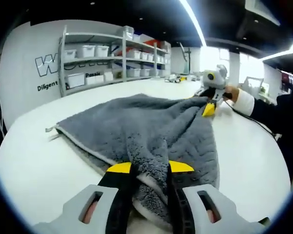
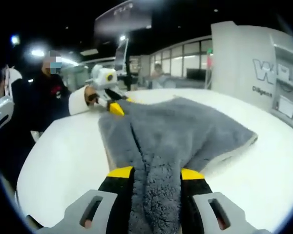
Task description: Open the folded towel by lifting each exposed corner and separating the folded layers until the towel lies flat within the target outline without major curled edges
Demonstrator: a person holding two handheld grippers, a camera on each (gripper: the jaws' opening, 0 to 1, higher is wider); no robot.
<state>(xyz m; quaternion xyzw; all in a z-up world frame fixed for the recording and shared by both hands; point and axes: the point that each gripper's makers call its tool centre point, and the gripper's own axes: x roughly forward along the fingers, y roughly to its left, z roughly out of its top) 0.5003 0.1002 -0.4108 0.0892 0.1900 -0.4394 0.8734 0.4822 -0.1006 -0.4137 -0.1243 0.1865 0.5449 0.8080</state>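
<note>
The towel (image 1: 146, 126) is held at two ends, one end in each claw. In the left gripper view, the left claw (image 1: 150, 168) is clamped on a bunch of towel, with grey fluff squeezed between its two yellow-tipped jaws. In the right gripper view, the right claw (image 2: 155, 171) is clamped on another bunch in the same way. Each claw can also be seen far off in the other view, at the far end of the cloth.

The ends are probably held like this so that the top layer can be pulled up and away from the layer under it. With two grips well apart, the cloth can be stretched out between them and then laid down flat.

The towel is grey, thick and fluffy. It is spread on a white table (image 1: 39, 165), and part of it is lifted a little where the claws hold it. Long folds are seen running from one claw to the other. One side edge lies flat on the table and a paler band is seen along it. The towel is not flat yet, and it looks still partly folded. No outline can be made out on the table.

Shelves (image 1: 112, 53) with white boxes are seen by a wall.
</note>
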